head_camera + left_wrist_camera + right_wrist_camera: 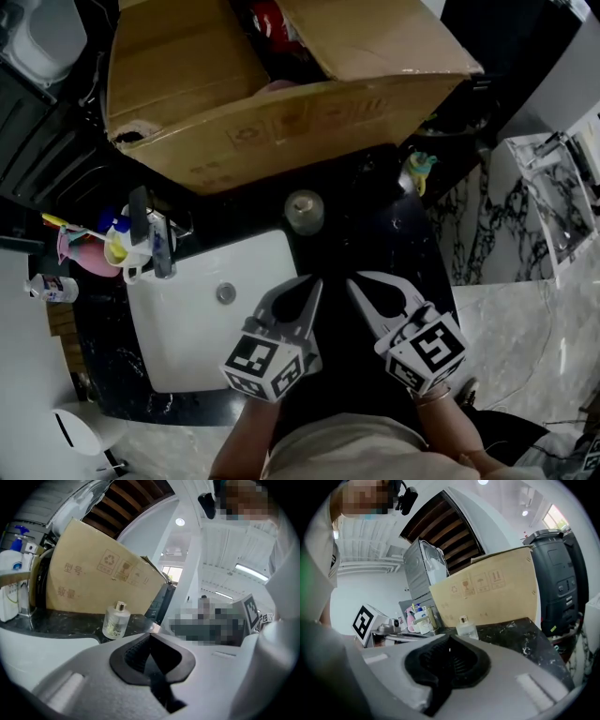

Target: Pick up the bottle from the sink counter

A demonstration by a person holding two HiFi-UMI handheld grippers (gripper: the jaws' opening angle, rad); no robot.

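A small clear glass bottle (303, 211) with a pale metal cap stands upright on the black marble counter (375, 234), just behind the white sink (202, 323). It also appears in the left gripper view as the bottle (116, 619), ahead and left of the jaws, and in the right gripper view as the bottle (465, 626), straight ahead. My left gripper (316, 283) hovers over the sink's right edge, shut and empty. Beside it my right gripper (354, 280) is over the counter, also shut and empty. Both point toward the bottle, a short way from it.
A large open cardboard box (281, 103) stands right behind the bottle. A faucet (150, 239), a pink cup (80, 251) with brushes and a pump bottle sit left of the sink. A small yellow and green toy (419, 169) is at the counter's right end.
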